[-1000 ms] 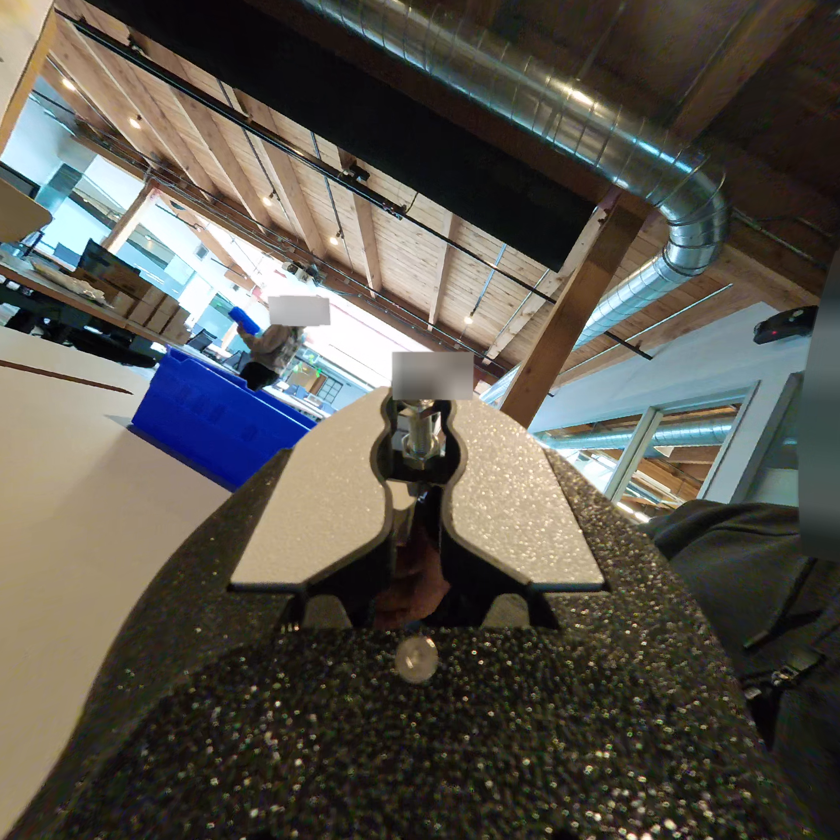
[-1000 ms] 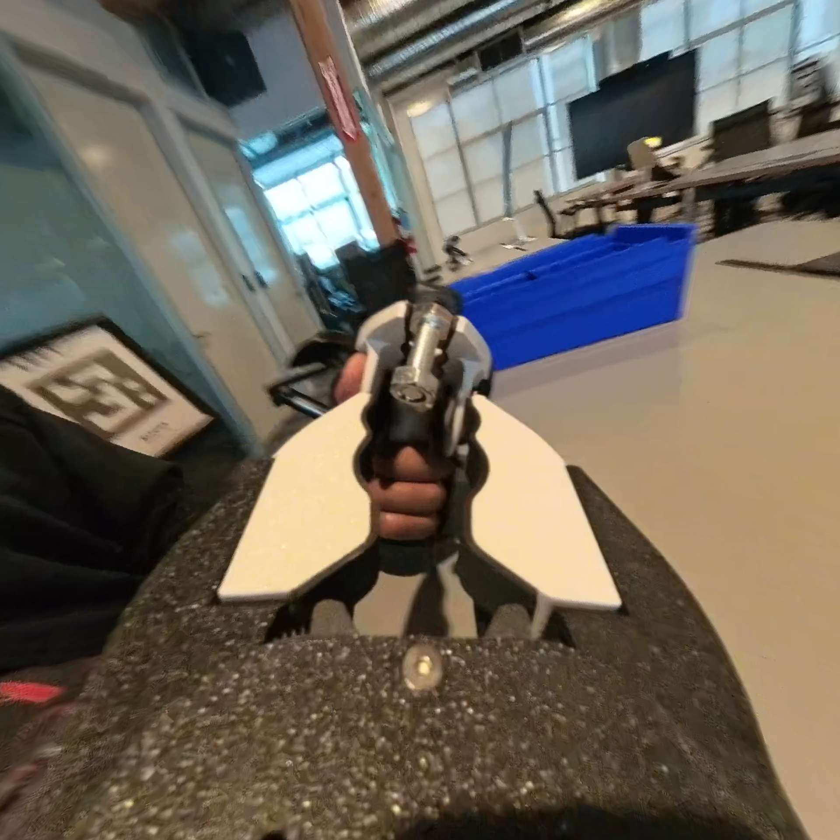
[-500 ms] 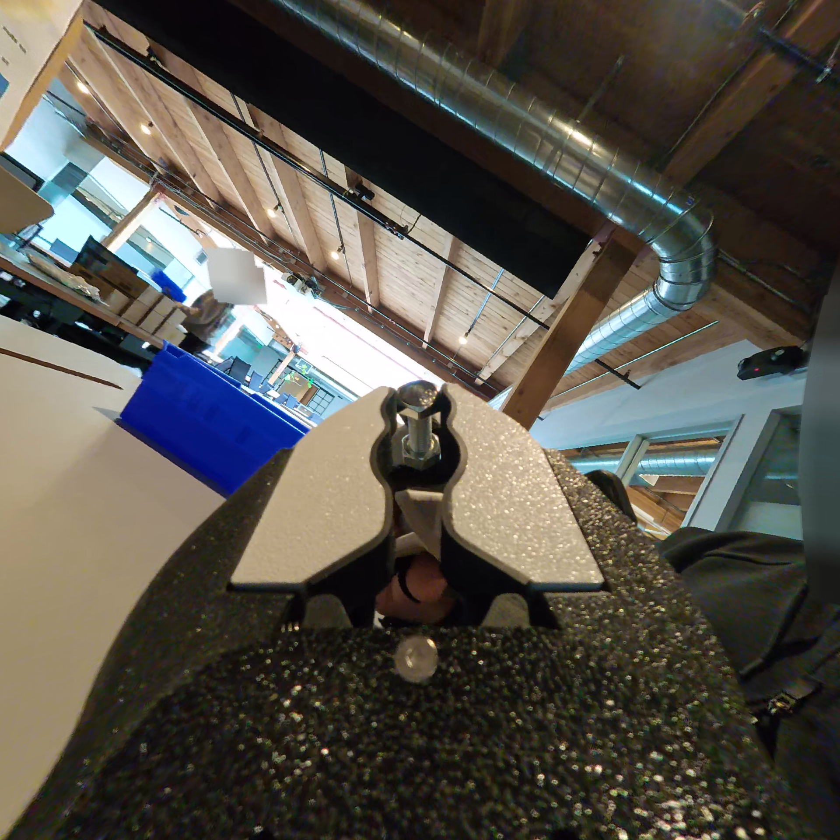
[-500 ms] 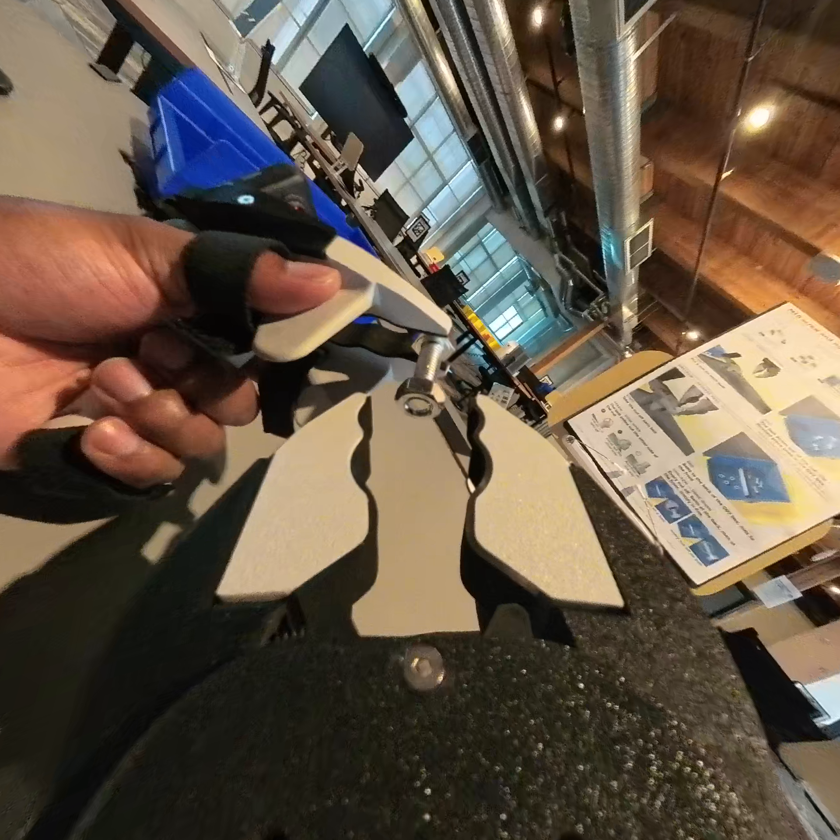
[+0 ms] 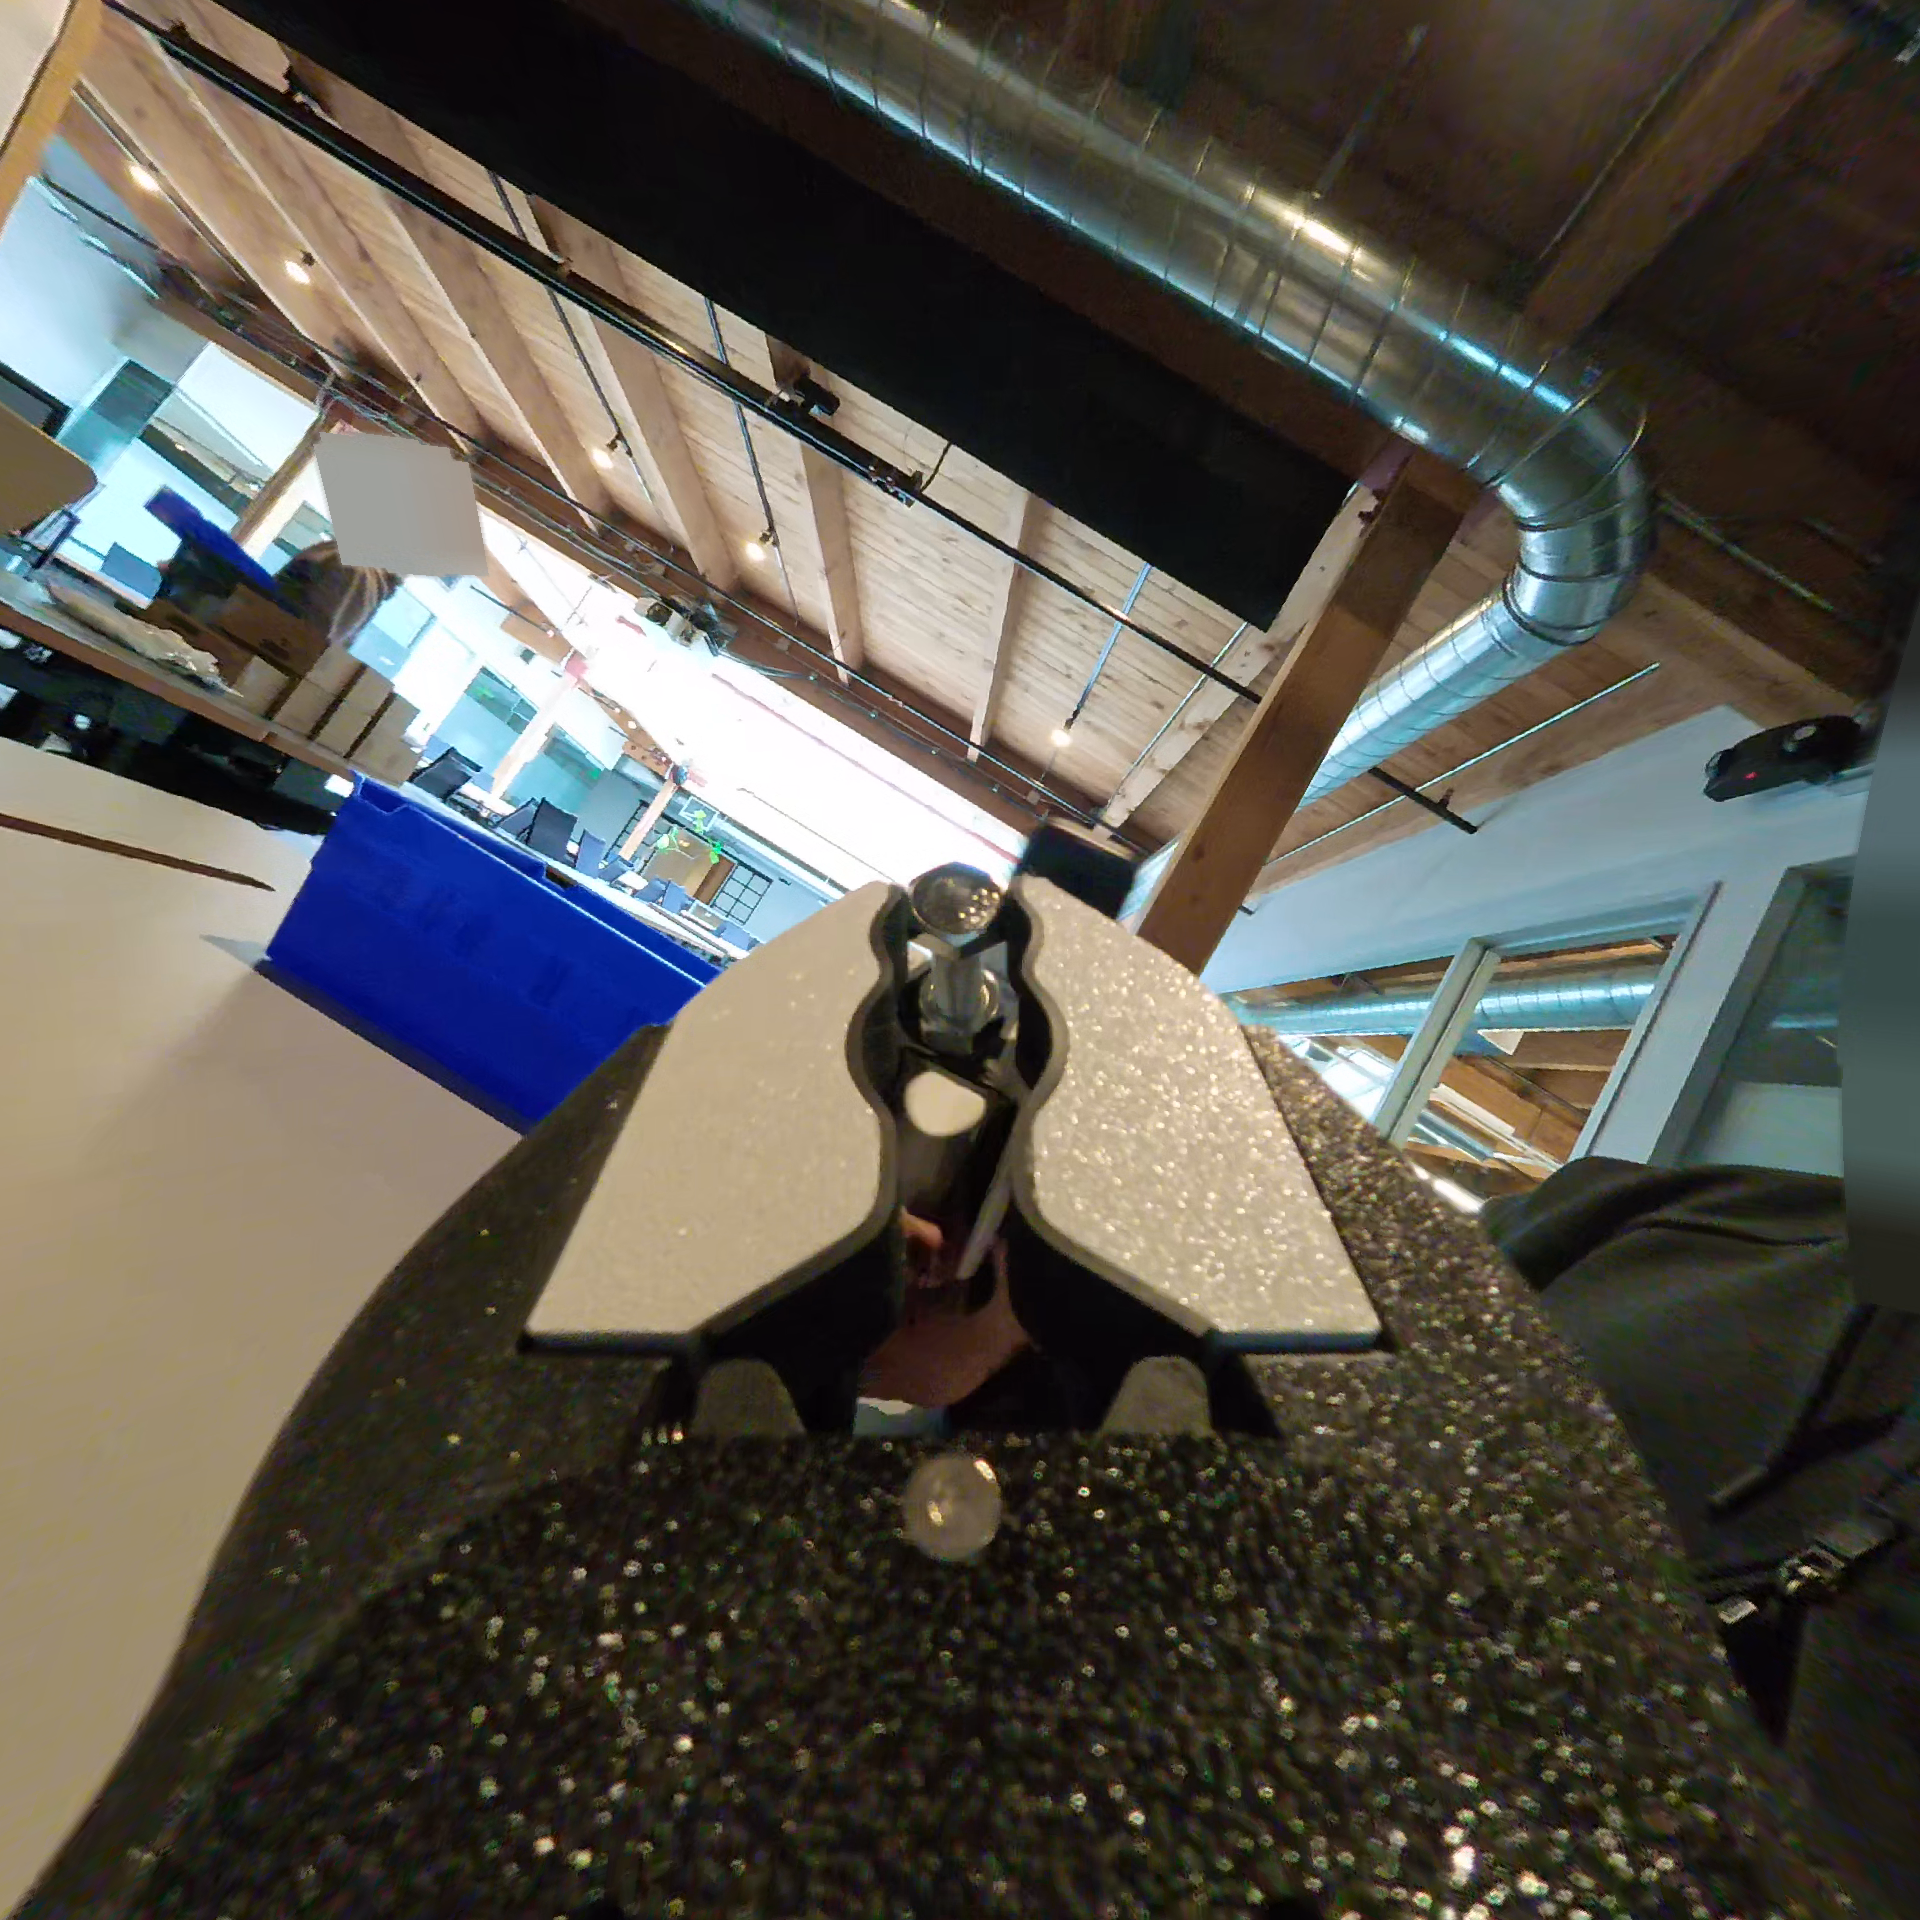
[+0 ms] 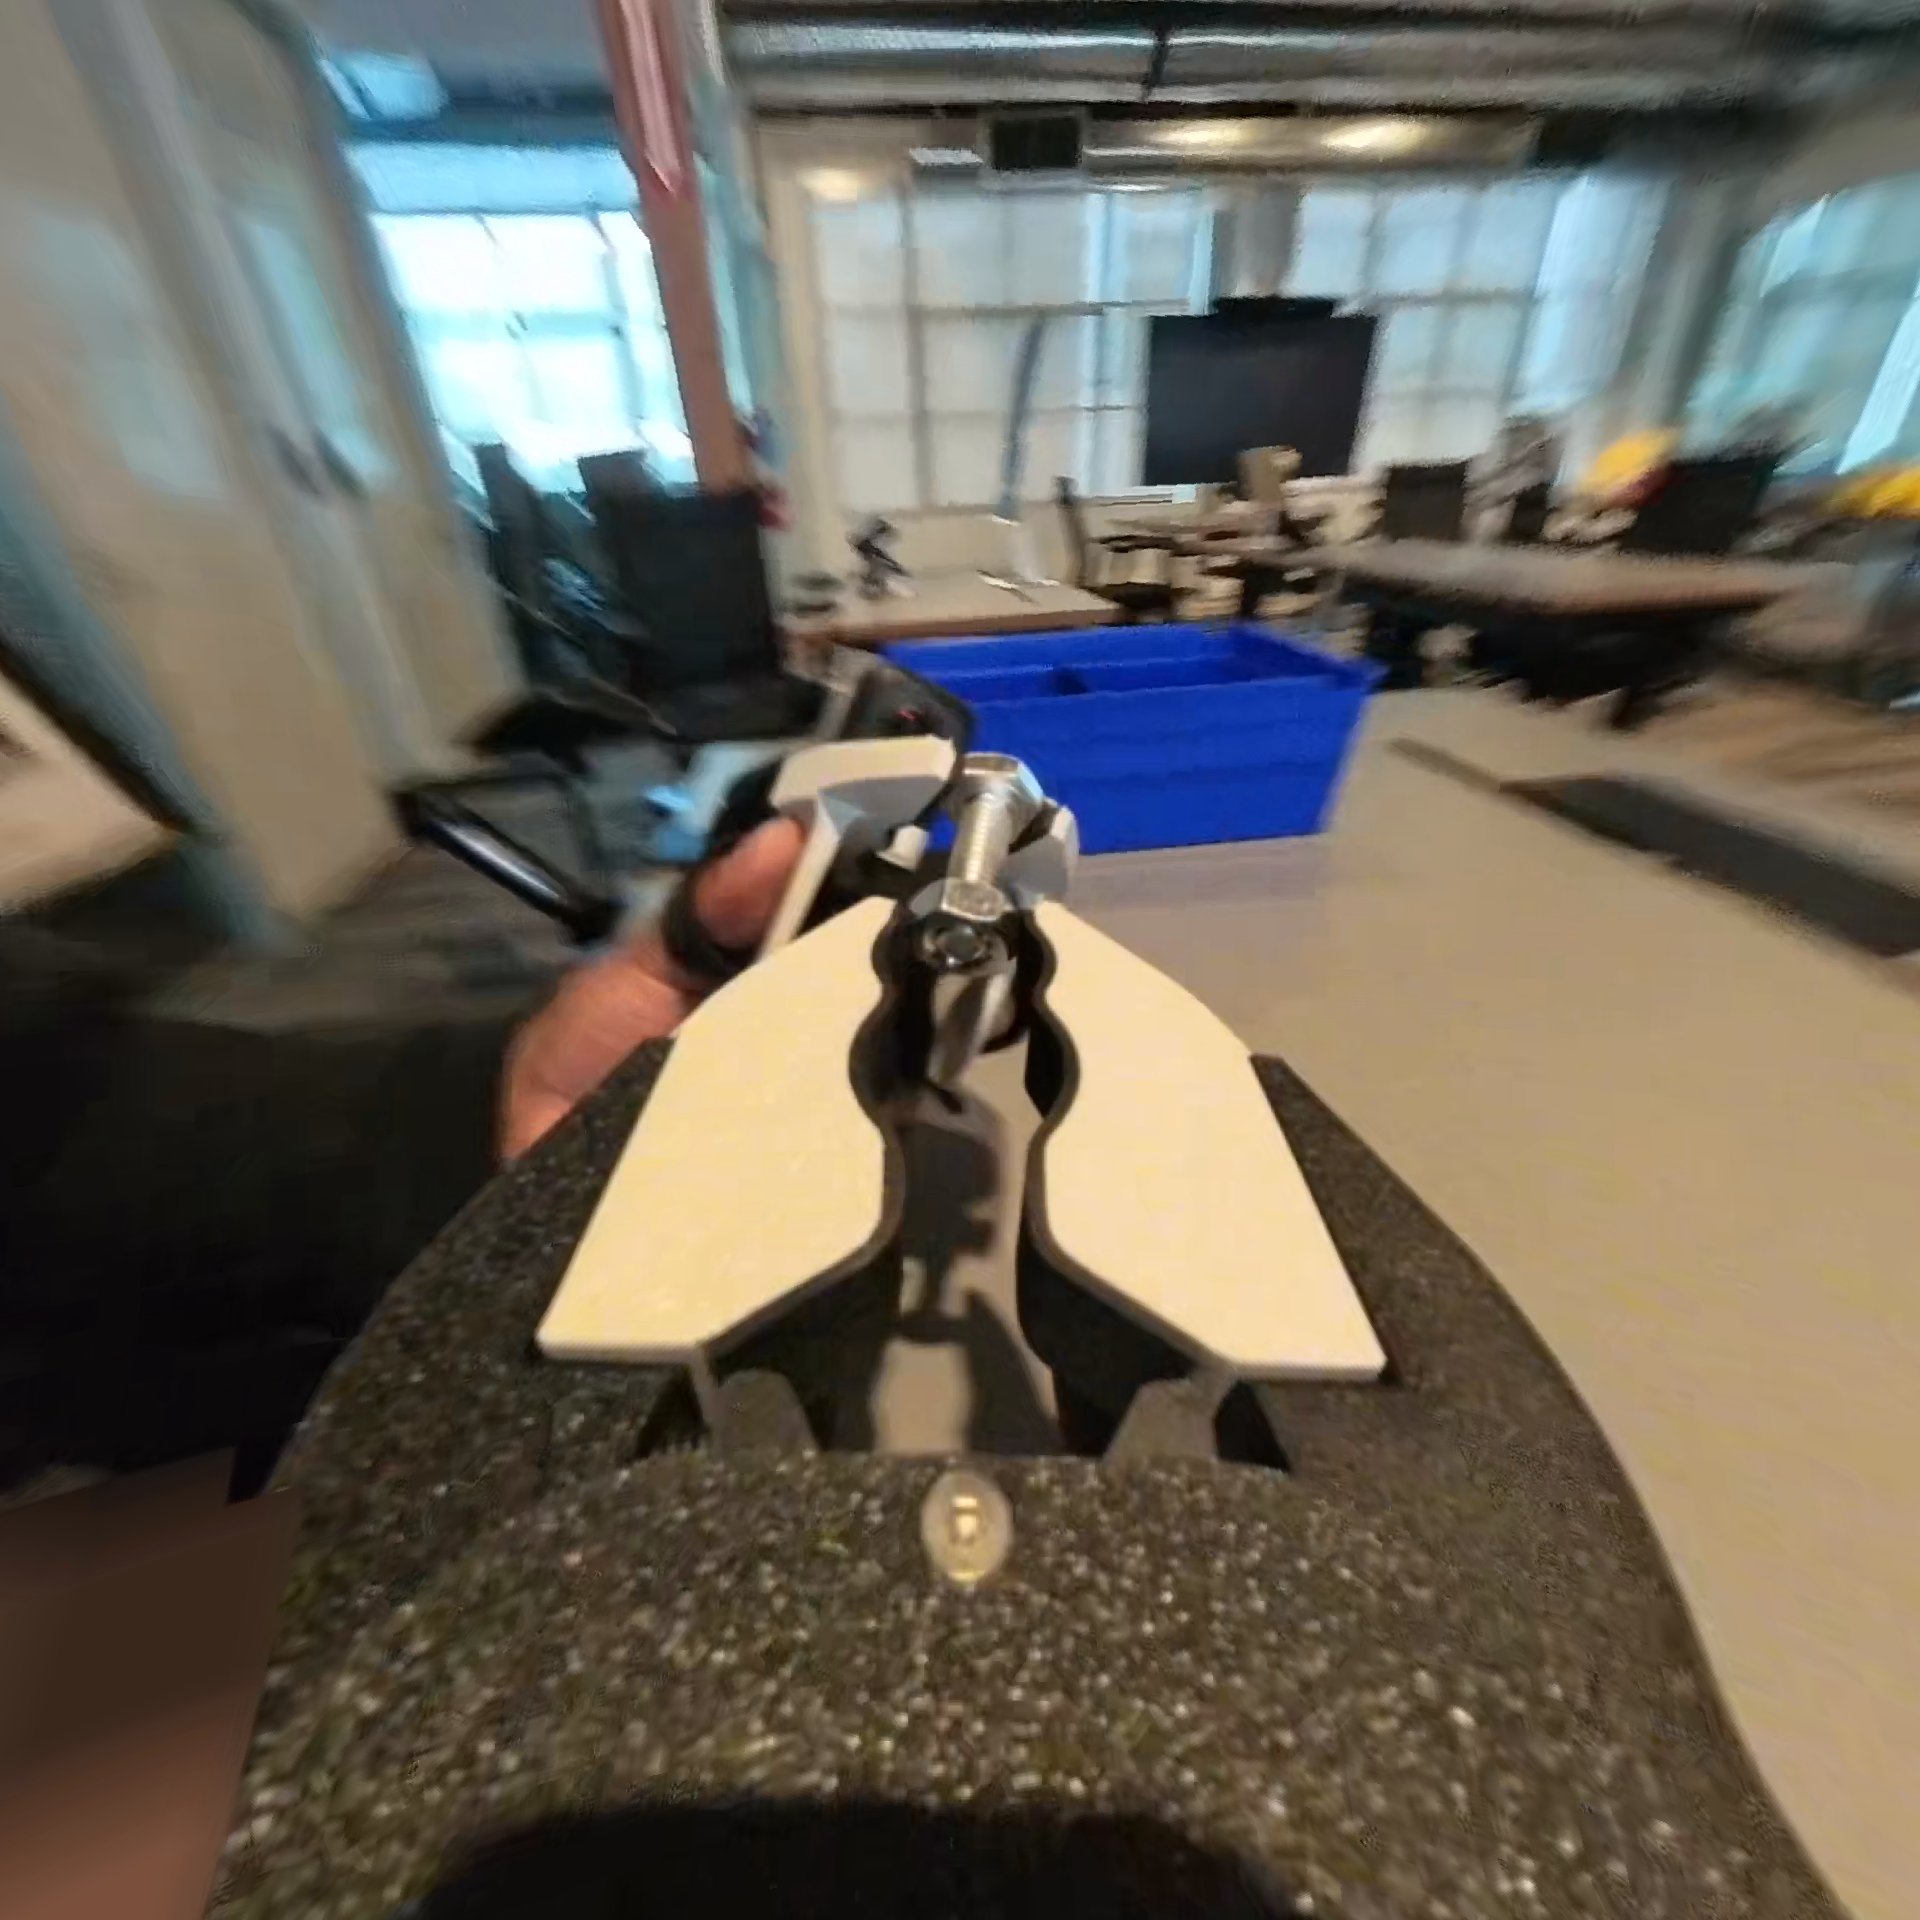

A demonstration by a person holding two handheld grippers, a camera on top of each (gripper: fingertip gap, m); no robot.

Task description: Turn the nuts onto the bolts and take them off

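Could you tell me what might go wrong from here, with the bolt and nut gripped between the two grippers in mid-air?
1. The left gripper holds the bolt only by its head at the very tips, so twisting could lever it out.
2. The right gripper pinches the nut equally shallowly; it might slip round instead of turning.
3. The bolt sits at a slant to the right gripper, so the thread may bind.

The bolt [image 6: 982,842] and its nut [image 6: 961,930] are shiny bare metal. Both hand-held grippers show grainy, speckled black bodies with matt grey plates. The bin [image 6: 1143,748] is smooth blue plastic; the tabletop [image 6: 1507,1091] is matt.
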